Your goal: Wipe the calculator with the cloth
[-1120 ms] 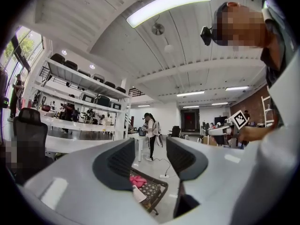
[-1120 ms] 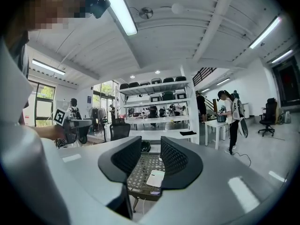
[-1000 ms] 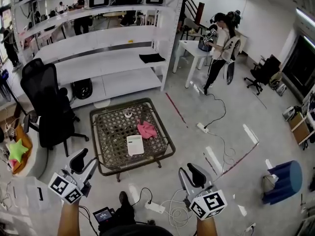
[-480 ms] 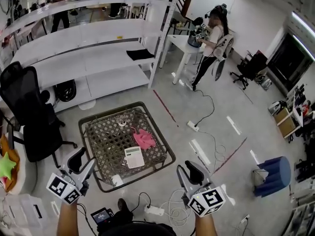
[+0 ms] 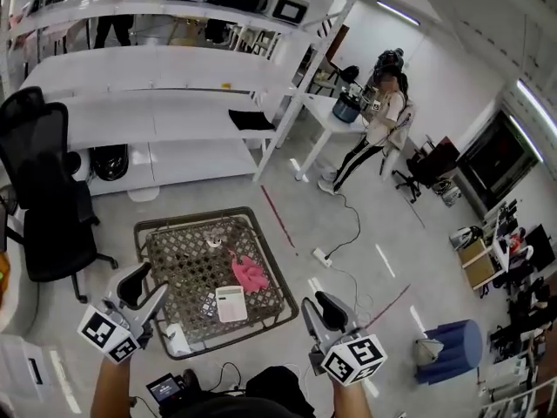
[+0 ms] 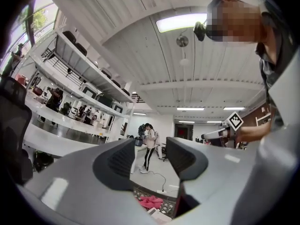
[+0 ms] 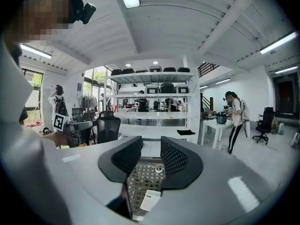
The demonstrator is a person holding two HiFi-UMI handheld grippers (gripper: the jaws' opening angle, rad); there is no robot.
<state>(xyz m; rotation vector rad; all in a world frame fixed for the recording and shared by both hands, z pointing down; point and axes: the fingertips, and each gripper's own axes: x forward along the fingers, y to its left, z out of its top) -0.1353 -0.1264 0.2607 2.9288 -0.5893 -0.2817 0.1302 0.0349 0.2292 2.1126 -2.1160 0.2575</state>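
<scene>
You've closed in on the low wicker table [image 5: 150, 230]. Left gripper [image 5: 144, 288] and right gripper [image 5: 319, 311] both gape empty; pink crumpled cloth [image 5: 249, 273], white flat calculator [image 5: 231, 303] untouched.

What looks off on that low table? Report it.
Nothing spilled or damaged. The pink cloth lies crumpled next to the calculator on the wicker table; a power strip sits loose on the floor nearby.
</scene>
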